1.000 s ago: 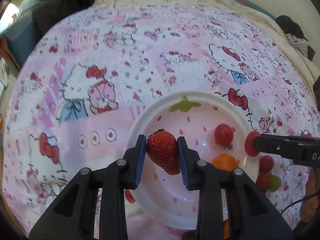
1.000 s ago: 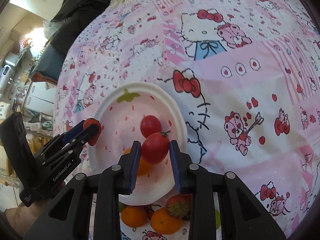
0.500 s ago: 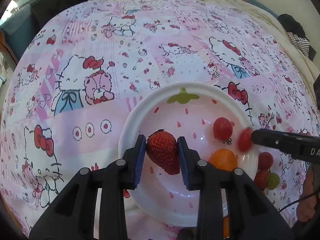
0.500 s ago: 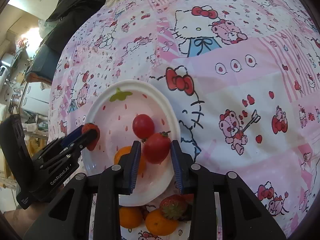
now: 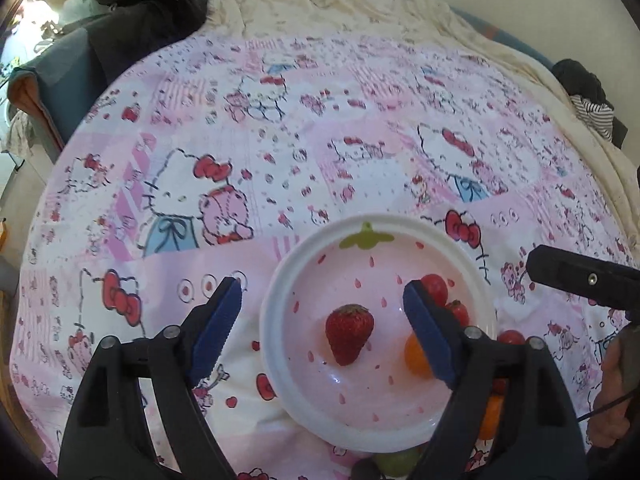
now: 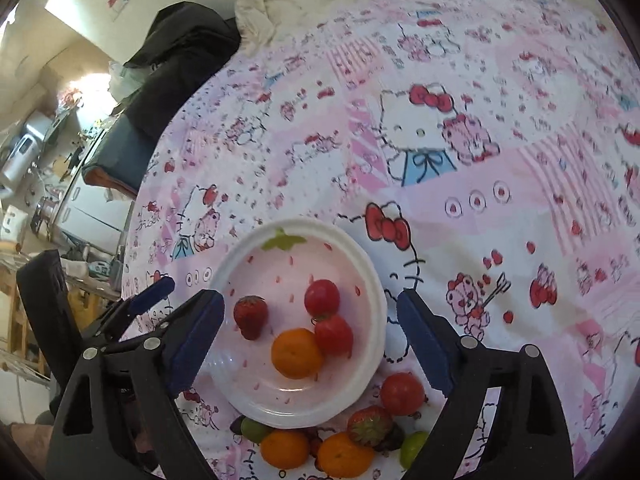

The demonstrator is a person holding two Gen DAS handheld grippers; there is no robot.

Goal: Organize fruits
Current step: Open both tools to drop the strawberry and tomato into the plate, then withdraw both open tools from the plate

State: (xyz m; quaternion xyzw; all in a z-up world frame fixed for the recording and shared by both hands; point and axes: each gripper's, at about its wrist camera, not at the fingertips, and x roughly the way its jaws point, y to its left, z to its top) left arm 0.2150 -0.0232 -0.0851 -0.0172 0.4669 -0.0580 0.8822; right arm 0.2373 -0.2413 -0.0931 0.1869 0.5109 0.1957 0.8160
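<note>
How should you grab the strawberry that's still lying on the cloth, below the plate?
Grip the strawberry across its red body, not its leafy cap, coming down from above. It lies wedged among an orange, a tomato and a green fruit, so a sideways approach would likely bump them. Squeeze gently; it probably bruises easily.

Soft, even daylight fills both my fisheye views, with black vignette corners and strong bending at the edges. The patterned cloth [image 5: 280, 152] looks motion-blurred toward its far side. A window glare [image 6: 86, 84] burns white upper left. A small highlight glints on the plate [image 5: 280, 360].
</note>
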